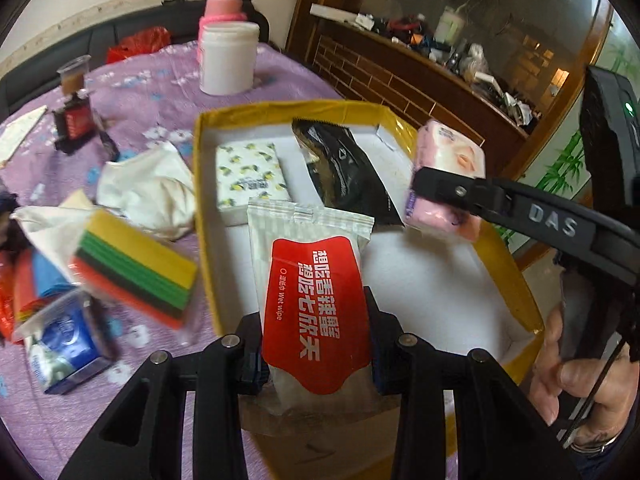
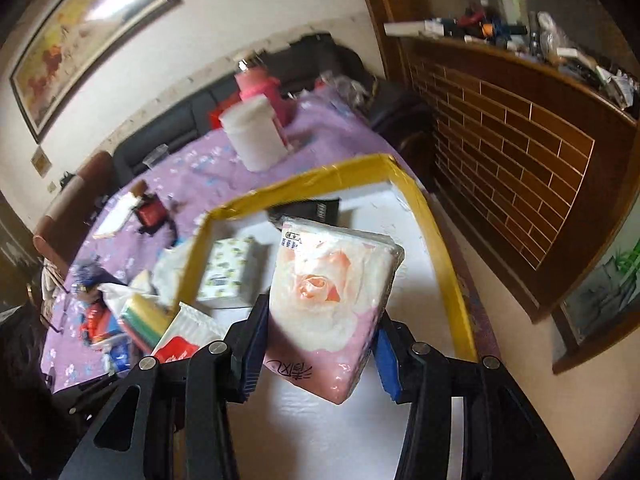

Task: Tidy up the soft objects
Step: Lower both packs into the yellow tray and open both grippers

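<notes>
Left wrist view: left gripper [image 1: 316, 344] clamps wet-wipe packet [image 1: 316, 304]; right gripper [image 2: 320, 344] clamps rose tissue pack [image 2: 332, 292] at two o'clock over yellow-rimmed box [image 1: 508, 264].

Left gripper [image 1: 316, 344] and right gripper [image 2: 320, 344], jaws clamped, angle downward.

Two packets [image 1: 253, 182] inside box [image 1: 202, 184]

A: Where is there free room in the yellow-rimmed white cardboard box [image 1: 206, 208]?

B: Its near white floor is bare. At its far end lie a lemon-print tissue pack [image 1: 253, 178] and a black foil pouch [image 1: 346, 176]; a striped sponge stack [image 1: 134, 270] crowds its left wall.
</notes>
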Available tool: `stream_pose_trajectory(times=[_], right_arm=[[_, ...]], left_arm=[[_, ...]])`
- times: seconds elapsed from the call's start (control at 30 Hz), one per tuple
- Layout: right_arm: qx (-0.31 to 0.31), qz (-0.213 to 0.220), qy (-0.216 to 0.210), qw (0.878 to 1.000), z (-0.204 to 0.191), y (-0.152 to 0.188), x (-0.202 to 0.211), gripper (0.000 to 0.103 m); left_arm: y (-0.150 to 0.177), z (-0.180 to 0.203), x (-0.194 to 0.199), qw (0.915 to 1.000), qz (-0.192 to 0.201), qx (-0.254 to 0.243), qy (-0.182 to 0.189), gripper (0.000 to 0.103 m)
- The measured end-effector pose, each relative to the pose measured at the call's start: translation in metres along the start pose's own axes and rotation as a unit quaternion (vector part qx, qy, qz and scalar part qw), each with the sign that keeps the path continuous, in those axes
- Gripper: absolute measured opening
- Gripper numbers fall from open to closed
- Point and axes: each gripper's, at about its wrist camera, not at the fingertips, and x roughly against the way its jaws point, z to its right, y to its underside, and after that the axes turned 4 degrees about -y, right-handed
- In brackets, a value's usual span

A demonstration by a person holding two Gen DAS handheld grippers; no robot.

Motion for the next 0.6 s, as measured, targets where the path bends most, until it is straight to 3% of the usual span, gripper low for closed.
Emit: stream_pose_trajectory(times=[0.27, 0.37, 0.47, 0.6], right_arm=[[-0.003, -0.023, 0.022, 0.999, 0.009, -0.017, -0.026, 0.056], [-0.006, -0.021, 0.020, 1.000, 0.009, -0.017, -0.025, 0.069], [-0.008, -0.010, 0.019, 1.000, 0.007, -0.015, -0.018, 0.072], [-0.012, 0.010, 0.008, 1.000, -0.002, -0.009, -0.003, 0.072]], left_arm=[[0.000, 0.011, -0.013, 0.9998, -0.015, -0.011, -0.008, 0.037], [0.001, 0.014, -0.013, 0.9997, -0.014, -0.020, -0.009, 0.040], [0.003, 0.015, -0.010, 0.9997, -0.014, -0.019, 0.000, 0.048], [0.003, 0.015, 0.000, 0.9997, -0.002, -0.022, 0.004, 0.049]])
